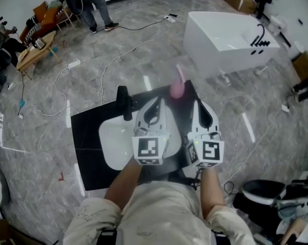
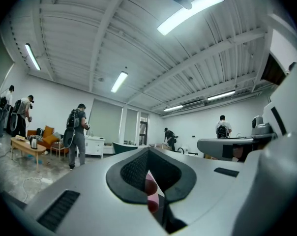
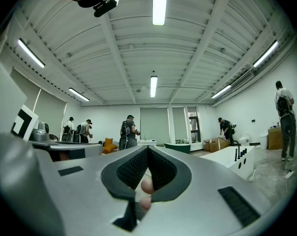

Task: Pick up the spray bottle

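Note:
A pink spray bottle (image 1: 177, 86) stands at the far edge of the black counter (image 1: 87, 137), just ahead of both grippers and between their lines. The left gripper (image 1: 156, 104) and the right gripper (image 1: 202, 106) are held side by side, level, over the counter, short of the bottle. In the left gripper view the jaws of the left gripper (image 2: 149, 177) are shut, and a sliver of the pink bottle (image 2: 151, 185) shows beyond their tips. The right gripper (image 3: 147, 175) is likewise shut with nothing in it, the bottle (image 3: 146, 186) showing small past the tips.
A white basin (image 1: 113, 139) is set in the counter, with a black tap (image 1: 124, 102) at its far side, left of the left gripper. A white bathtub (image 1: 230, 40) stands beyond on the right. Cables lie across the floor; people stand far off.

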